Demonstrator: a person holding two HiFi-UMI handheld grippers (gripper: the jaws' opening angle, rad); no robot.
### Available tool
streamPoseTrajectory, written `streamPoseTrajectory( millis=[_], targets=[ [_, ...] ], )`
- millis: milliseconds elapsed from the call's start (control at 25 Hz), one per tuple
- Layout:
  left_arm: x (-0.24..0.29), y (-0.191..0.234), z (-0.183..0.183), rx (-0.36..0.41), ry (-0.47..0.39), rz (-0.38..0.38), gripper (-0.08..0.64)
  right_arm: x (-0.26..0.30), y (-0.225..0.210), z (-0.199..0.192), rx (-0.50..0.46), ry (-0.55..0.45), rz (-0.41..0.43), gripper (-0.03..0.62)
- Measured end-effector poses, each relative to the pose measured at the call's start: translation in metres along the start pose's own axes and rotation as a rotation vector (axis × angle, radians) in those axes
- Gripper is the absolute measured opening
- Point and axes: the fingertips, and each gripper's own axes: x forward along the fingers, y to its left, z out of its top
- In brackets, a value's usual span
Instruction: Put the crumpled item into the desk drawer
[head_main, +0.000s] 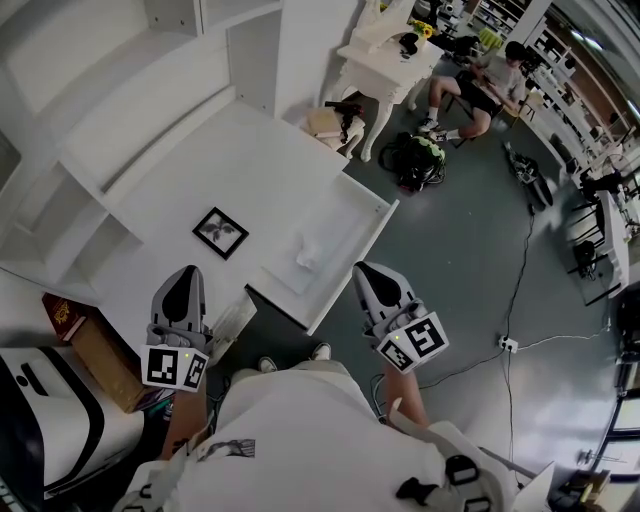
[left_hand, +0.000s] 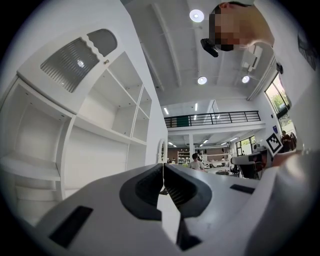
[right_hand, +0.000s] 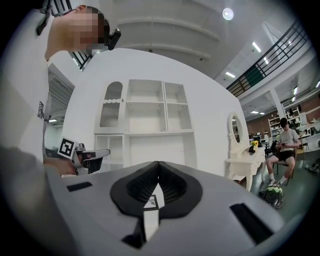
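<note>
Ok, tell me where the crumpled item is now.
Head view, centre: the crumpled item lies inside the open desk drawer, just right of the black picture frame on the desktop.

White desk (head_main: 190, 165), black-framed picture (head_main: 221, 232) on it, open drawer (head_main: 345, 212), possibly crumpled item (head_main: 306, 256) inside

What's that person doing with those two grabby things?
A person stands at a white desk with a gripper in each hand. The left gripper and the right gripper are both shut and hold nothing. The crumpled item lies in the open drawer, so it seems to be put away. The drawer is not pushed in yet.
</note>
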Motion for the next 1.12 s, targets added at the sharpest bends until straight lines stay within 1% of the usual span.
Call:
streamPoseTrajectory(
  millis=[120, 240, 320, 520, 800, 1120],
  targets=[
    [-0.004, 0.000, -0.001, -0.005, 0.001, -0.005, 0.018, -0.003, 0.003, -0.003, 0.001, 0.004, -0.013, 0.011],
    [-0.007, -0.001, -0.001, -0.005, 0.003, -0.012, 0.018, -0.007, 0.000, -0.006, -0.004, 0.011, -0.063, 0.011],
    [-0.009, 0.000, -0.002, -0.004, 0.003, -0.017, 0.018, -0.010, 0.000, -0.007, 0.003, 0.002, -0.081, 0.011],
    [-0.015, 0.000, -0.006, -0.016, -0.002, -0.026, 0.018, -0.017, 0.005, -0.006, -0.008, -0.001, -0.100, 0.011],
    [-0.022, -0.001, -0.025, -0.068, 0.004, -0.055, 0.018, -0.029, 0.019, -0.012, -0.029, 0.028, -0.139, 0.011],
    [-0.029, 0.005, -0.028, -0.070, 0.003, -0.068, 0.018, -0.029, 0.032, -0.013, -0.047, 0.027, -0.149, 0.011]
  ],
)
